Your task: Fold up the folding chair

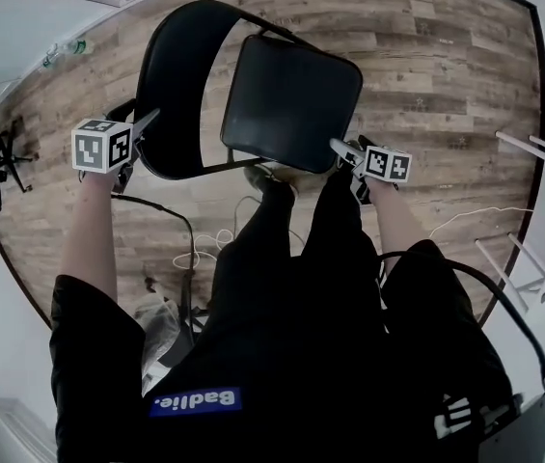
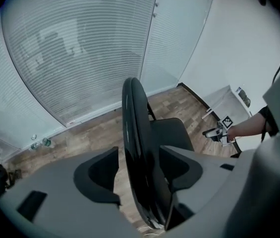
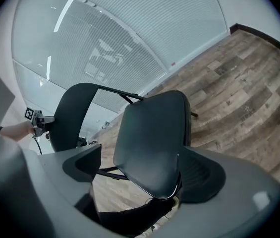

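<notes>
Head view: left gripper (image 1: 147, 122), jaws apart, straddles backrest (image 1: 171, 75); right gripper (image 1: 338, 147), likewise unclosed, straddles seat (image 1: 291, 99) edge. Both are best closed firmly before swinging seat toward backrest.

Wood-plank floor (image 1: 426, 56) carries the folding chair (image 1: 291, 104) and loose cables (image 1: 216, 241).

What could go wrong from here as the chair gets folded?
The left gripper straddles the backrest edge with jaws apart; closing off-centre, it could slip. The right gripper has only a corner of the seat between open jaws, likely a weak hold. Cables on the floor nearby might snag.
</notes>
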Demonstrator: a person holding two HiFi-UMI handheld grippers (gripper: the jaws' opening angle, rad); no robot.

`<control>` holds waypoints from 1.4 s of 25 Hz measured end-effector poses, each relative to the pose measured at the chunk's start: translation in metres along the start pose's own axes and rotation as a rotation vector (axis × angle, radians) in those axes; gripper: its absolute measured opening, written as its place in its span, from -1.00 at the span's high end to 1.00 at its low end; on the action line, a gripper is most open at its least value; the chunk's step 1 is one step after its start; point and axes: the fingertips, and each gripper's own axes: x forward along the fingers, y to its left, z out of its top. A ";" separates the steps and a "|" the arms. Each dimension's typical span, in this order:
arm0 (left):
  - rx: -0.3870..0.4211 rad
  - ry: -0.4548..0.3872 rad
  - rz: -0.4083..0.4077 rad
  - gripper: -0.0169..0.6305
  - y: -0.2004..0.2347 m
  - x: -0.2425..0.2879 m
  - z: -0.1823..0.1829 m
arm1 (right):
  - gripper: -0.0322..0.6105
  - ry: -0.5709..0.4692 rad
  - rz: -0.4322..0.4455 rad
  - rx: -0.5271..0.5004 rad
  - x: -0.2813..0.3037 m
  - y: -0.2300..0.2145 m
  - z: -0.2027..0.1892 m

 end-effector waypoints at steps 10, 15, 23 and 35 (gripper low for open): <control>0.012 0.002 -0.050 0.21 -0.003 0.034 0.007 | -0.52 0.005 0.014 0.130 0.059 -0.103 -0.003; -0.037 -0.030 -0.065 0.21 -0.010 0.047 0.009 | -0.62 -0.009 0.075 0.134 0.094 -0.121 0.004; -0.049 -0.016 0.030 0.21 -0.006 0.054 0.011 | -0.64 -0.001 0.147 0.166 0.132 -0.144 -0.010; -0.032 0.007 0.077 0.22 -0.003 0.059 0.005 | -0.63 0.096 0.375 0.216 0.171 -0.122 -0.029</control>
